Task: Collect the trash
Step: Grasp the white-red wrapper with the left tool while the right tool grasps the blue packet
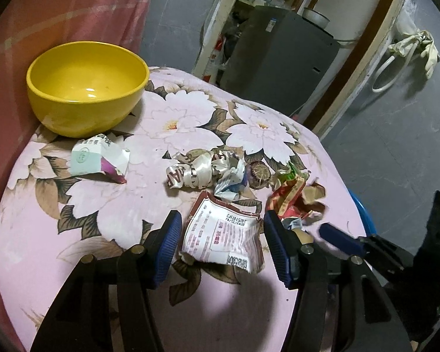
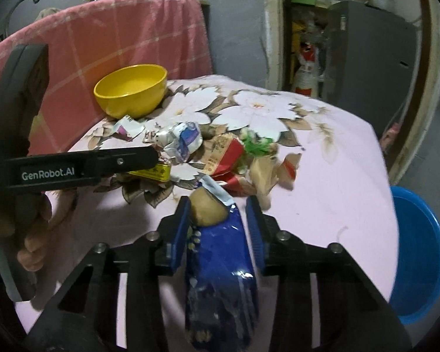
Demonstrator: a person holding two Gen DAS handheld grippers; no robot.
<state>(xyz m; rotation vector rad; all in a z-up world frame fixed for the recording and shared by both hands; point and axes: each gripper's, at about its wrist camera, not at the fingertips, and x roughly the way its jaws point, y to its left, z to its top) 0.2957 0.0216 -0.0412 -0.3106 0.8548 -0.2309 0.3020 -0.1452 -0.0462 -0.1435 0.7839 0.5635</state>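
One view only: blue basin (image 2: 419, 252) beside table (image 2: 352, 176).

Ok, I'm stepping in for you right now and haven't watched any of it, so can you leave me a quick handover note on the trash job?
Left gripper: open, straddling the white printed wrapper, which lies flat on the table.
Right gripper: shut on the blue packet, with a tan lump at its tip.
Still on the cloth: crumpled pile, red wrapper, folded carton by the yellow bowl.
Done: the bowl is empty. The blue basin stands beside the table, contents hidden.
Left: drop off both pieces, probably into the basin, then clear the rest.
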